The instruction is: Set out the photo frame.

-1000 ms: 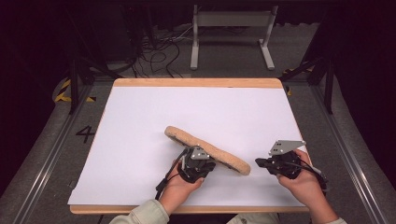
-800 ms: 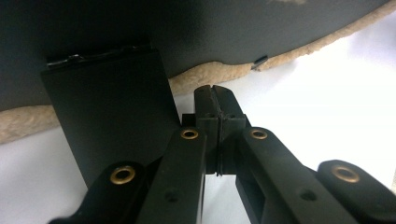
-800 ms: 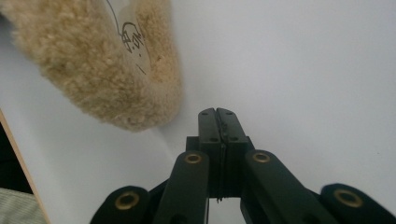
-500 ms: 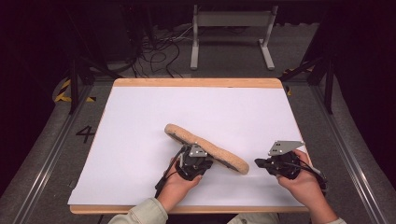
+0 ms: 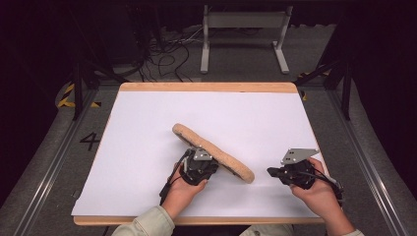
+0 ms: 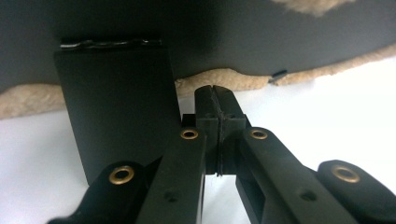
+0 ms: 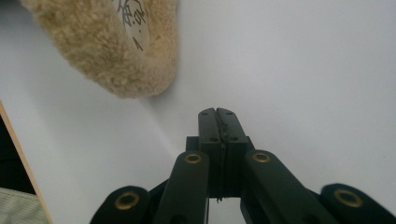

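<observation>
Fuzzy insole [image 5: 213, 151] tilted up off counter [image 5: 147, 128], propped by left gripper [image 6: 216, 93], clenched empty underneath (wedge, probably). Right gripper [image 7: 218, 114] clenched empty, parked nearby.

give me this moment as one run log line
left gripper: shut, empty, at insole's raised edge | right gripper: shut, empty, apart | white sheet: flat

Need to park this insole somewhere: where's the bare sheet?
Free: the far half of the white sheet beyond the insole, and its left side. Crowded: the near edge, with the left gripper under the insole and right gripper beside it.
</observation>
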Demonstrator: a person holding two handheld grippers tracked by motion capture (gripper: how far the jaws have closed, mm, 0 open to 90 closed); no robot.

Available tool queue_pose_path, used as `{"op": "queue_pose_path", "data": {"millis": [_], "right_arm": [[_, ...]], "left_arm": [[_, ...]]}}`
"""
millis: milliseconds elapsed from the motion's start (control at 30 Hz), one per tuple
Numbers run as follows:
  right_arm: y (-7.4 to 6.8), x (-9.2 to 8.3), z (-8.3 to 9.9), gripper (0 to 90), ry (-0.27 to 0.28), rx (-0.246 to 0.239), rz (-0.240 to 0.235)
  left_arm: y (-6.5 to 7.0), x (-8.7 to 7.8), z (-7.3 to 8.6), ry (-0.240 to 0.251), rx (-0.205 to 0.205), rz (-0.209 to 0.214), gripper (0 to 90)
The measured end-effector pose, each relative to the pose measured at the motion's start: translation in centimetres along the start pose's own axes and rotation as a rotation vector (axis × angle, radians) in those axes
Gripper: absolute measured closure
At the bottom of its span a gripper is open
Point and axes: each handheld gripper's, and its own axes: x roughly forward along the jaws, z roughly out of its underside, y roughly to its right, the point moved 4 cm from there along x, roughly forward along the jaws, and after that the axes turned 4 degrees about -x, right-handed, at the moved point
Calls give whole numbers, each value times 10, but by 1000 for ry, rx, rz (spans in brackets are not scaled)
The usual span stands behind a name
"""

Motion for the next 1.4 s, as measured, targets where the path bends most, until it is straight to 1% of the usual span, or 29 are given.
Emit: {"op": "queue_pose_path", "data": {"millis": [33,167,200,233,267,400,533,600,667,733,767,833,867,933,967,1000,1033,1067,1100,1133,1167,1200,1233,1300,1400], "right_arm": [[0,0,0,900,0,-3,-3],[-2,2,-1,900,-3,-5,-5],[-2,2,-1,900,-1,-8,-6],[-2,2,-1,900,-1,-8,-6],[-2,2,-2,900,-2,-8,-7],[-4,4,-3,900,-1,-13,-10],[-7,7,-6,900,-1,-22,-19],[-9,10,-8,900,1,-27,-23],[-12,13,-10,900,2,-34,-30],[-15,17,-13,900,4,-41,-36],[-17,20,-15,900,6,-46,-43],[-23,29,-20,900,7,-63,-59],[-23,29,-20,900,7,-63,-59],[-28,35,-25,900,21,-76,-63],[-34,39,-32,900,56,-71,-98],[-34,39,-32,900,56,-71,-98],[-39,42,-41,900,81,-91,-103],[-39,42,-41,900,81,-91,-103],[-42,43,-47,900,97,-105,-97],[-42,43,-47,900,97,-105,-97],[-43,46,-52,900,113,-113,-99],[-43,46,-52,900,113,-113,-99],[-46,49,-55,900,115,-128,-104],[-48,51,-56,900,112,-134,-111],[-58,56,-57,900,91,-167,-142]], "left_arm": [[-2,-1,0,2,5,-5,900],[-10,-3,0,5,-6,-27,900],[-13,-4,0,6,-1,-36,900],[-13,-4,0,6,-1,-36,900],[-15,-5,0,11,-13,-47,900],[-27,-10,1,16,-51,-63,900],[-33,-13,1,17,-66,-75,900],[-34,-14,2,20,-76,-71,900],[-34,-15,3,30,-63,-64,900],[-34,-17,4,35,-65,-24,890],[-34,-19,4,39,-69,-14,890],[-33,-22,6,38,-60,-3,886],[-33,-23,7,38,-58,-4,886],[-32,-27,10,31,-41,-12,879],[-33,-28,12,30,-35,-17,874],[-33,-30,13,27,-33,-19,874],[-35,-34,16,25,-37,-12,872],[-35,-34,16,25,-37,-12,872],[-36,-36,18,24,-38,-7,872],[-37,-39,19,24,-35,-11,872],[-40,-45,22,29,-44,-11,875],[-40,-45,22,29,-44,-11,875],[-42,-50,24,36,-52,-16,875],[-43,-52,25,38,-54,-17,876],[-46,-59,28,41,-53,-13,870]]}}
